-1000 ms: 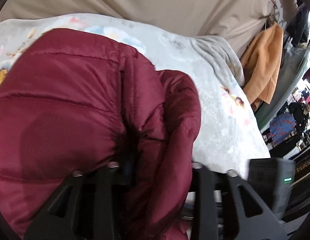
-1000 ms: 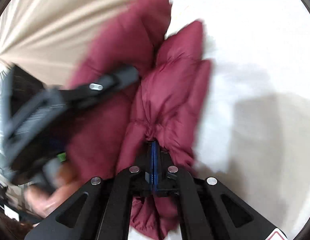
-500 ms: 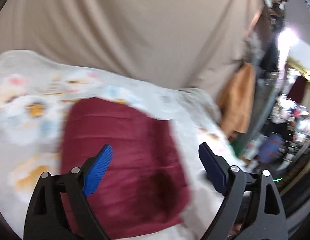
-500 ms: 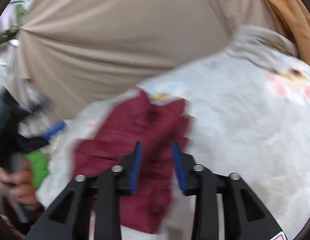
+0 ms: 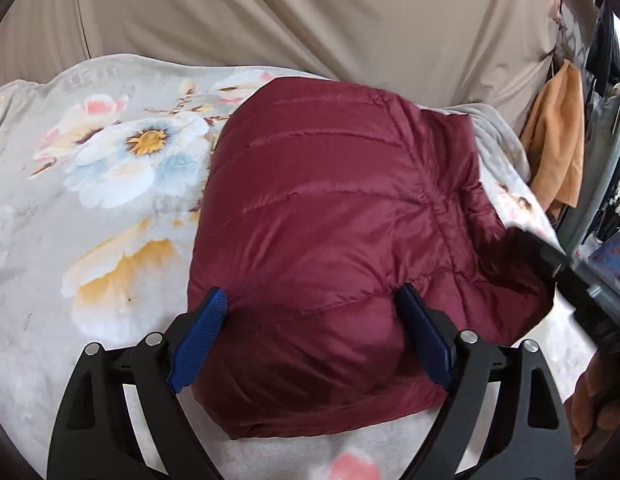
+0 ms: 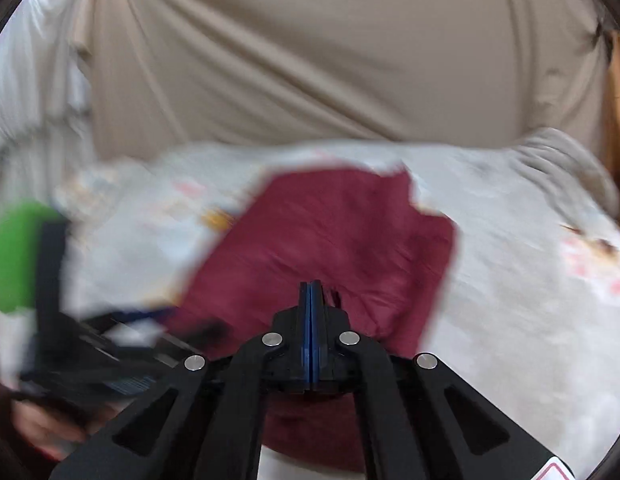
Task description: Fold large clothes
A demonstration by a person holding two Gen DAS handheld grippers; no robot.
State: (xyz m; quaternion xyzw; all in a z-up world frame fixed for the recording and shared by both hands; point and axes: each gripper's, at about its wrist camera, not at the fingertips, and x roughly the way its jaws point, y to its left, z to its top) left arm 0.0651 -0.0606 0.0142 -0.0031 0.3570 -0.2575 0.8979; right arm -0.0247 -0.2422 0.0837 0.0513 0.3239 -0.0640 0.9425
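A maroon puffer jacket [image 5: 329,240] lies folded in a compact bundle on the floral blanket [image 5: 110,168]. My left gripper [image 5: 311,320] hovers over its near edge, jaws wide open, the blue pads [image 5: 202,336] to either side of the bulge and not pressing on it. In the blurred right wrist view the jacket [image 6: 329,232] lies ahead of my right gripper [image 6: 311,300], whose jaws are closing, pads together with nothing between them. The right gripper's body [image 5: 569,280] shows at the left view's right edge.
A beige curtain [image 5: 310,20] hangs behind the bed. Orange clothing [image 5: 557,140] hangs at the far right. A hand [image 5: 597,400] holds the right gripper. The left gripper's body [image 6: 90,340] with a green part [image 6: 14,256] fills the right view's left side.
Both grippers have let go of the jacket and drawn back. The left jaws opened wide; the right opened, then shut empty. The jacket now lies folded on the blanket.
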